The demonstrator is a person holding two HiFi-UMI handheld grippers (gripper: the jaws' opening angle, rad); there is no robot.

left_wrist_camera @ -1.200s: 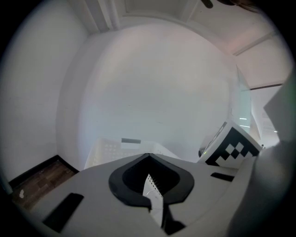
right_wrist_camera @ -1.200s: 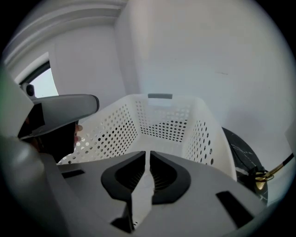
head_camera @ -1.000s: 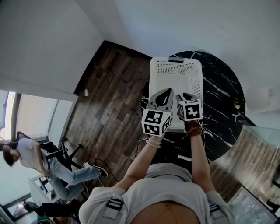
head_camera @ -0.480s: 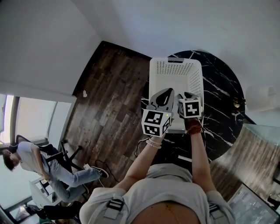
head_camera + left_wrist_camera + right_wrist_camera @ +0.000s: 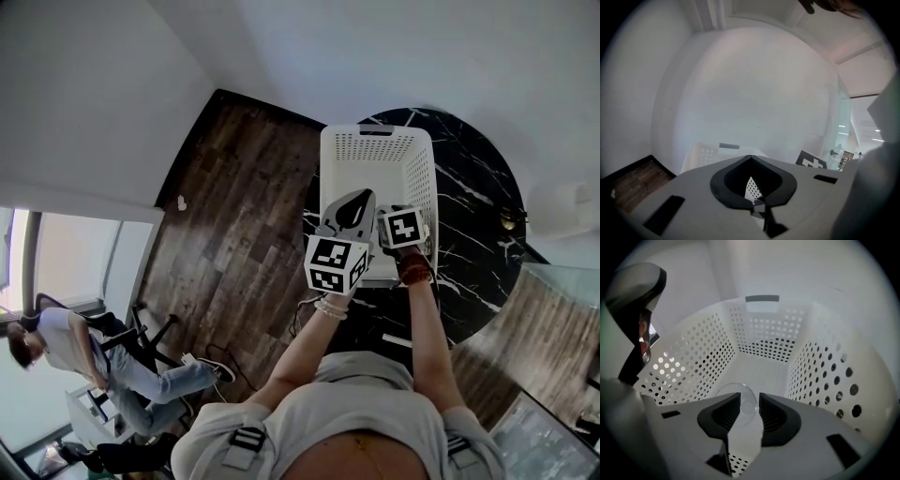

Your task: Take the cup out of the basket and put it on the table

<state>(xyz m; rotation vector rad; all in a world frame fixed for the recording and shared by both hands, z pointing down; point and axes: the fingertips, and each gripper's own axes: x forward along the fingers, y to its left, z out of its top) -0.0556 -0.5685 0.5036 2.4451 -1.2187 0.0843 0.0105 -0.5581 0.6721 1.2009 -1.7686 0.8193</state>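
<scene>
The cup (image 5: 733, 390) sits on the floor of the white basket (image 5: 693, 357), which stands on the dark marble table (image 5: 469, 216). It looks clear and thin-walled, so it is probably light, slick and easily crushed or cracked (plastic or glass, I cannot tell). The right tool (image 5: 749, 398), whose jaws have just been opening, stands spread with part of the rim in its gap, not yet pinched. A gentle pinch over the rim wall seems best. The left tool (image 5: 751, 158) is pressed together, empty.

Seemingly no legible text or labels.
</scene>
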